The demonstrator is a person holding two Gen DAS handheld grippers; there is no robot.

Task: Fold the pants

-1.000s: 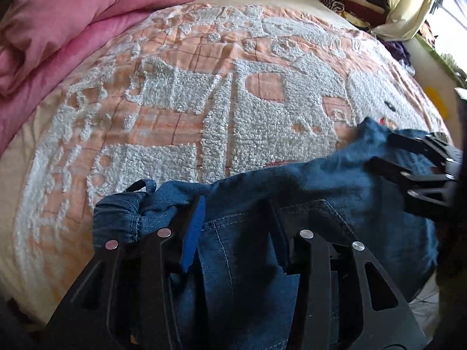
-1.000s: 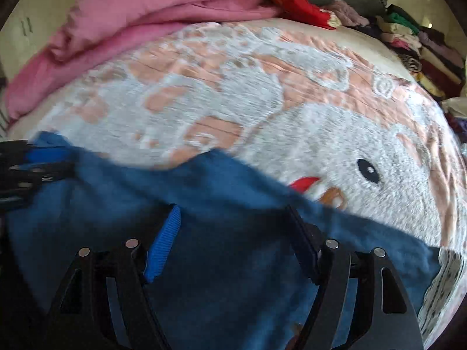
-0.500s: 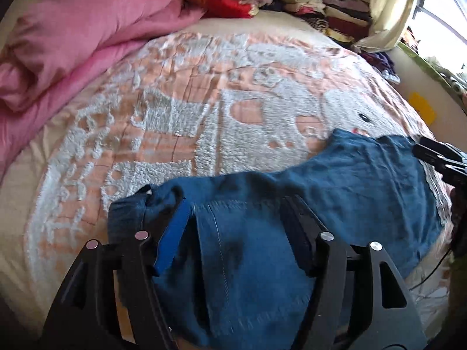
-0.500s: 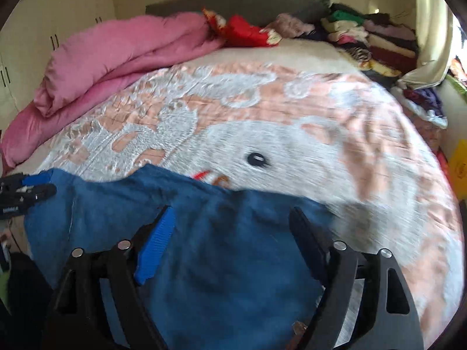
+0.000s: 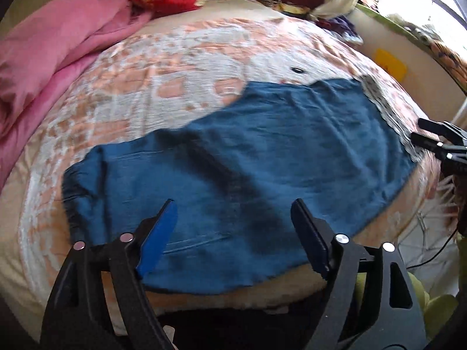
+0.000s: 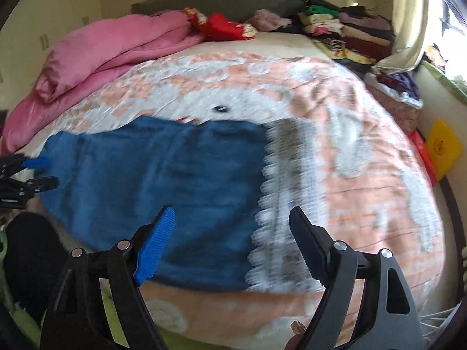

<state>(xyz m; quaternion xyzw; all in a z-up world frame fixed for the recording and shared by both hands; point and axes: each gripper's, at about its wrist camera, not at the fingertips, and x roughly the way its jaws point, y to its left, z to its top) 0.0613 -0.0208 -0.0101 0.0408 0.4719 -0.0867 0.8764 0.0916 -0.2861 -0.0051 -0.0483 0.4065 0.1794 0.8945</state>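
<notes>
The blue denim pants (image 5: pixel 248 157) lie folded and flat across the near part of the bed, also visible in the right wrist view (image 6: pixel 163 180). My left gripper (image 5: pixel 233 207) hovers above their near edge. Its jaws are opening, and nothing is between them. My right gripper (image 6: pixel 232 211) is open and empty above the right end of the pants, by a white lace-like trim (image 6: pixel 262 204). Each gripper shows at the edge of the other's view: the right gripper (image 5: pixel 432 143), the left gripper (image 6: pixel 38 172).
A peach and white bedspread (image 6: pixel 350 175) covers the bed. A pink duvet (image 6: pixel 111 49) is bunched at the far left. Stacks of folded clothes (image 6: pixel 344 32) and a red cloth (image 6: pixel 224 26) sit at the head. A yellow item (image 6: pixel 443 145) lies beside the bed on the right.
Both grippers have drawn back and up from the pants. The left jaws have opened wide and let go of the denim, which now lies spread flat.
</notes>
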